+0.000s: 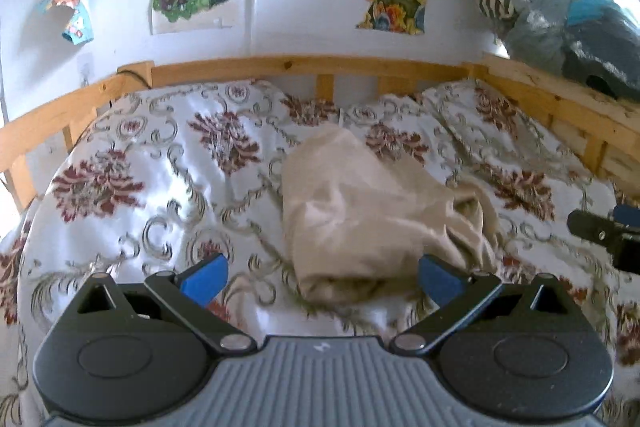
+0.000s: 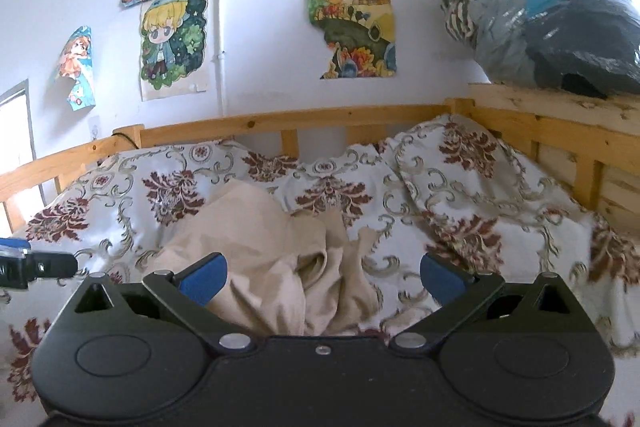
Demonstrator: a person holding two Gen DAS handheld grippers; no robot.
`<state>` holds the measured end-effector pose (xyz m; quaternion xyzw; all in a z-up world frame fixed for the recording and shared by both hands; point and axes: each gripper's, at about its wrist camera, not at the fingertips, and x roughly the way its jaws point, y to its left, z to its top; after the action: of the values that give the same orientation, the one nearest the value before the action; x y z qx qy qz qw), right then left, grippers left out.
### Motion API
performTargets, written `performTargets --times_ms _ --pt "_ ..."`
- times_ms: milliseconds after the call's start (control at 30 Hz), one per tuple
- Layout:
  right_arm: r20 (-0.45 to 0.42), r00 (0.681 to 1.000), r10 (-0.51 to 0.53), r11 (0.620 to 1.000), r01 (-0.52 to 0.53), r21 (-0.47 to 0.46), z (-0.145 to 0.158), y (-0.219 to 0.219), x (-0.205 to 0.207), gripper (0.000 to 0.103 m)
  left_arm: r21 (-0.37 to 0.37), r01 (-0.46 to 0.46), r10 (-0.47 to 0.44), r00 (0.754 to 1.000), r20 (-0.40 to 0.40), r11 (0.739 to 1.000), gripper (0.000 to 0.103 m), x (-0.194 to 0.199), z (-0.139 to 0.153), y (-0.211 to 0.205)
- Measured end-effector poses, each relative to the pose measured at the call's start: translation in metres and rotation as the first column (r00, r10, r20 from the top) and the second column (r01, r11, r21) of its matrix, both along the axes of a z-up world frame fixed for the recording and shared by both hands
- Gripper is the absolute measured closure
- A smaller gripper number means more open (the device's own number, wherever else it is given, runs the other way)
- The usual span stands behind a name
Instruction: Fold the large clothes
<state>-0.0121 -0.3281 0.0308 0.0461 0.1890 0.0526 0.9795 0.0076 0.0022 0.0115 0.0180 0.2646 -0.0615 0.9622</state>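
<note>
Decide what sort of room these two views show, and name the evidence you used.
Most likely a child's bedroom: a wooden bed frame surrounds a floral bedspread, a beige garment lies on it, and cartoon drawings cover the wall.

Both wrist views look slightly down over the bed toward the postered wall, sharing the beige garment

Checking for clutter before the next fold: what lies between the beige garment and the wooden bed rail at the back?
Only the floral bedspread, rumpled, lies between the beige garment and the wooden rail; the right wrist view shows it best.
</note>
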Motion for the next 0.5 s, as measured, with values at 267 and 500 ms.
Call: performTargets --times_ms 267,500 --pt "-0.033 0.999 0.013 0.999 -0.014 -0.028 -0.008 0.007 -0.013 0.001 -0.004 -0.035 0.035 0.999 -0.005 0.999 0.001 -0.013 -0.010 0.011" --pt "-0.063 0.998 0.014 0.999 -0.016 -0.028 -0.013 0.007 -0.006 0.001 -0.001 -0.067 0.067 0.998 -0.017 0.998 0.001 -0.010 -0.012 0.014"
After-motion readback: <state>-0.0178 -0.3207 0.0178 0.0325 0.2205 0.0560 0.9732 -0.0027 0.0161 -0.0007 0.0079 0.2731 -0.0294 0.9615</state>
